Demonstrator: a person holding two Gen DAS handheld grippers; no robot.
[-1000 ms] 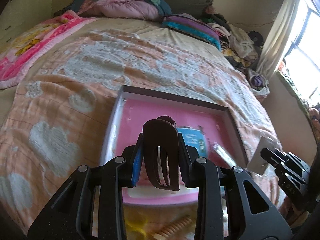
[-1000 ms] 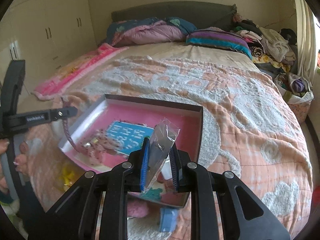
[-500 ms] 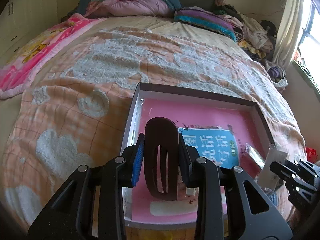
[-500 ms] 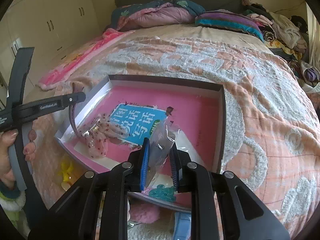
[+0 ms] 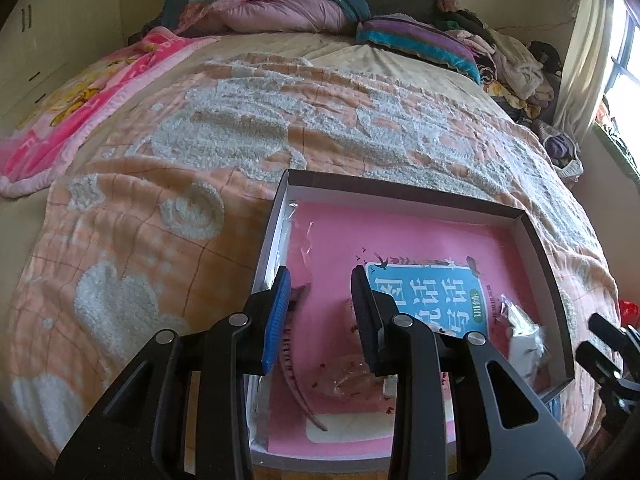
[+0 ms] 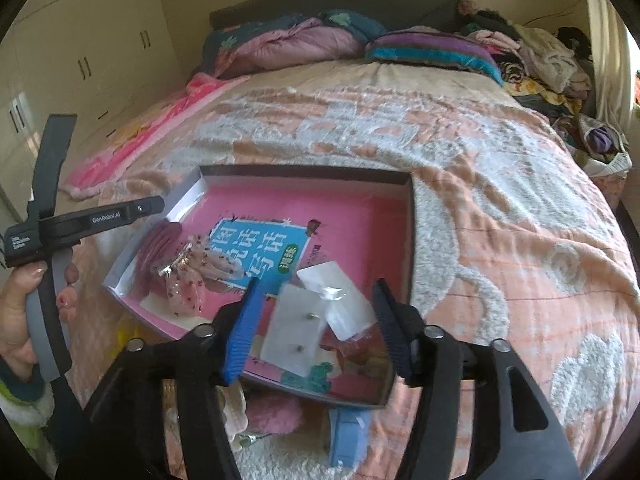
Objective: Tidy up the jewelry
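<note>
A shallow box [image 5: 400, 186] with a pink floor lies on the bed; it also shows in the right wrist view [image 6: 304, 172]. My left gripper [image 5: 320, 316] is open over the box's near left part. The brown hair claw clip [image 5: 294, 372] lies in the box under the left finger. My right gripper [image 6: 316, 324] is open over the box's near right corner. The clear earring packet with white card [image 6: 304, 328] lies in the box between the fingers; it also shows in the left wrist view [image 5: 524, 344]. A pink hair bow [image 6: 188, 272] lies in the box.
A blue-labelled booklet [image 5: 432, 296] lies in the box. The box rests on a peach and white blanket [image 5: 200, 168]. Pillows and clothes [image 5: 400, 32] pile at the bed's far end. Yellow, pink and blue items [image 6: 272, 416] lie in front of the box.
Both grippers have opened. The hair claw clip dropped from the left gripper into the box. The earring packet dropped from the right gripper into the box.
</note>
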